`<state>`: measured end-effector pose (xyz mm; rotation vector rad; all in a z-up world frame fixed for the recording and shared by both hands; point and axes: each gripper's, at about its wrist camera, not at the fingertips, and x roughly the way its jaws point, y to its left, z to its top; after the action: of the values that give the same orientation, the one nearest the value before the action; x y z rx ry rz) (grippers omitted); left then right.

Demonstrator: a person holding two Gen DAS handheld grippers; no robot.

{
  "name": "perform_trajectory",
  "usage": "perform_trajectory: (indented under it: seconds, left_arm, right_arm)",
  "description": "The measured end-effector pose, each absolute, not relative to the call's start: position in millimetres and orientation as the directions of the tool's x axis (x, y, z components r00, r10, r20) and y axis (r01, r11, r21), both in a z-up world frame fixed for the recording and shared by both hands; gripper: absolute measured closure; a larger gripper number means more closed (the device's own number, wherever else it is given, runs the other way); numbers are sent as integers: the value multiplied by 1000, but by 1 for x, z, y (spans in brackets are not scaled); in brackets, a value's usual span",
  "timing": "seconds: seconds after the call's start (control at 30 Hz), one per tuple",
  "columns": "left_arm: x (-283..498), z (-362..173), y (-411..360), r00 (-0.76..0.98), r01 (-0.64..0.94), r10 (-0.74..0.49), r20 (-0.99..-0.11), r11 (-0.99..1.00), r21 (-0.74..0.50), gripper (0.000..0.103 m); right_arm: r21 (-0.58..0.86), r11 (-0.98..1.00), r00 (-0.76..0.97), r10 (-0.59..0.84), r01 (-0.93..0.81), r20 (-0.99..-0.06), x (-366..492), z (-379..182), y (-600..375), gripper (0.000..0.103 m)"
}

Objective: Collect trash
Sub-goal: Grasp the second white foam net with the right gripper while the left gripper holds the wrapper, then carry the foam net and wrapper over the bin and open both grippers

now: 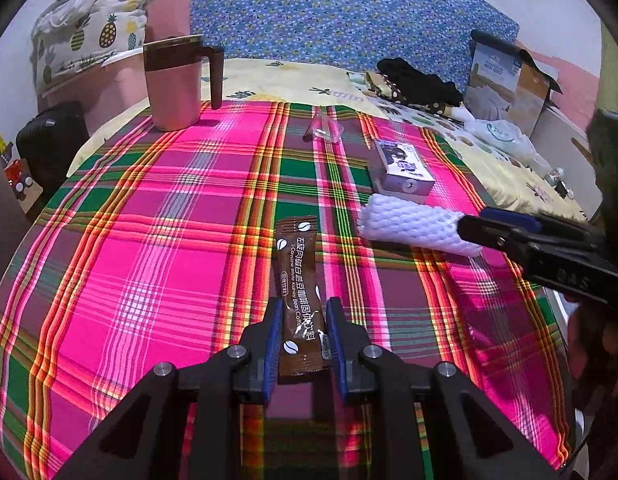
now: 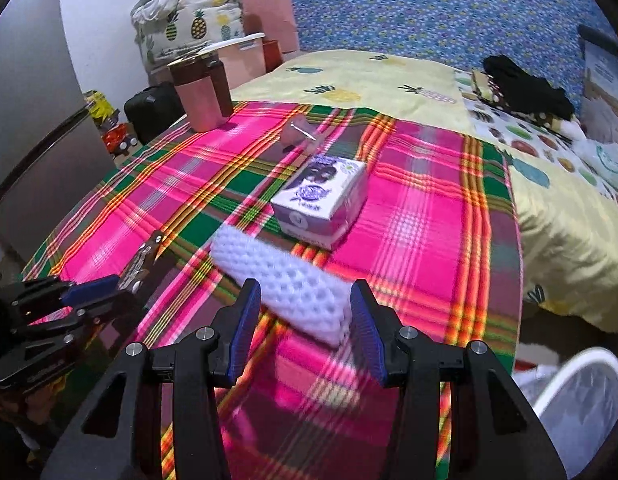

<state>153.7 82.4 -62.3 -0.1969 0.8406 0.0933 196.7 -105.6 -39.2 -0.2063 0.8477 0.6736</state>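
Note:
A brown coffee sachet [image 1: 299, 296] lies on the plaid cloth, its near end between the fingers of my left gripper [image 1: 303, 320]; the jaws look closed on it. A white foam net sleeve [image 2: 289, 284] lies on the cloth, its near end between the spread fingers of my right gripper [image 2: 307, 308], which is open and not pressing it. The sleeve [image 1: 413, 224] and right gripper [image 1: 477, 222] also show in the left wrist view. A purple milk carton [image 2: 321, 196] lies beyond the sleeve. A clear plastic wrapper [image 1: 325, 128] lies farther back.
A pink mug with brown lid [image 1: 177, 80] stands at the far left of the plaid cloth [image 1: 149, 240]. A white mesh bin [image 2: 577, 392] sits low right. Bedding, black clothes [image 1: 421, 80] and a cardboard box [image 1: 509, 80] lie behind.

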Motion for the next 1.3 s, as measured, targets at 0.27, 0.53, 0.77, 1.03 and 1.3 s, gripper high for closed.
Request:
perform_trajectory:
  seconds: [0.27, 0.53, 0.77, 1.03, 1.3]
  left_arm:
    - [154, -66, 94, 659, -172, -1, -752, 973, -152, 80]
    - [155, -71, 97, 652, -176, -10, -758, 971, -164, 80]
    - [151, -68, 97, 657, -180, -1, -754, 971, -158, 80]
    - [141, -56, 82, 673, -161, -5, -740, 975, -153, 80]
    - [131, -40, 54, 690, -103, -36, -723, 984, -148, 80]
  right_arm:
    - [51, 712, 411, 461, -700, -786, 208, -51, -91, 47]
    - [-12, 690, 422, 428, -724, -799, 203, -53, -80, 59]
    - [-28, 708, 474, 442, -705, -762, 181, -41, -80, 80]
    - [7, 761, 510, 442, -649, -738, 156, -27, -95, 80]
    - [28, 833, 565, 399, -552, -722, 139, -18, -125, 80]
